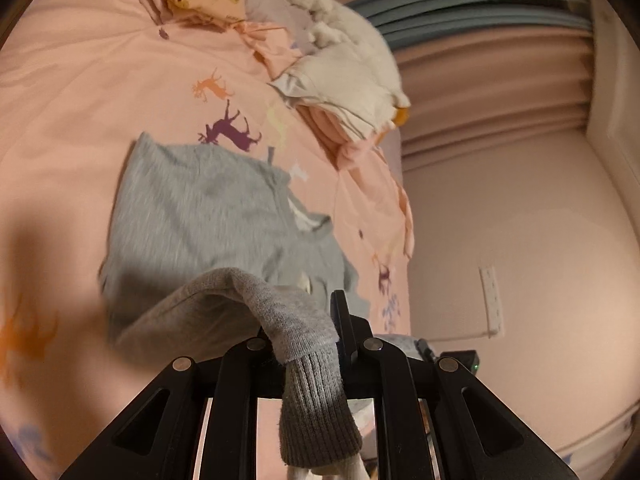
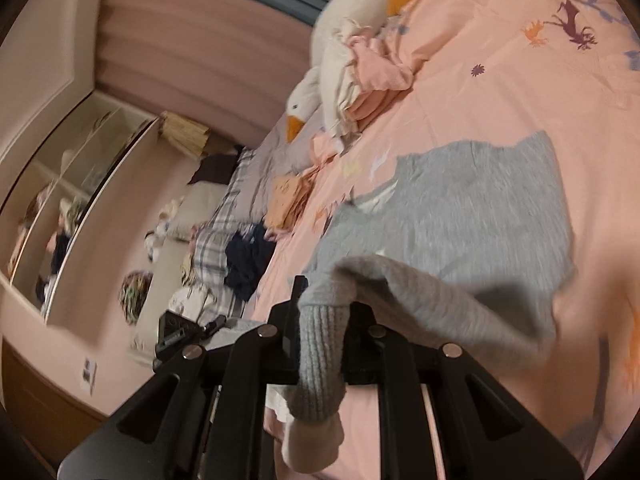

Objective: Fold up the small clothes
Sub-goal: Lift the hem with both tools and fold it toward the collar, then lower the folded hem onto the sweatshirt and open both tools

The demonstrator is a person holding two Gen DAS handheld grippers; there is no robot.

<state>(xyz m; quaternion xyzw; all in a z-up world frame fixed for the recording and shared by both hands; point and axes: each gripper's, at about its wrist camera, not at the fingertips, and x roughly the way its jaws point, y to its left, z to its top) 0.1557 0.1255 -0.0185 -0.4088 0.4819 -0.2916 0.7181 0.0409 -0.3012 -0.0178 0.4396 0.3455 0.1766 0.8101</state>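
Left claw (image 1: 320,344): clamped on sweater (image 1: 208,216) cuff.
Right claw (image 2: 320,332): pinching other cuff.
Bed (image 1: 80,92): bare room beyond sweater.

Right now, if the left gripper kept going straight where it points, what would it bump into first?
Most likely the grey sweater lying on the pink bedspread. The left gripper, shut on a grey ribbed cuff, aims slightly downward at it; depth is hard to judge.
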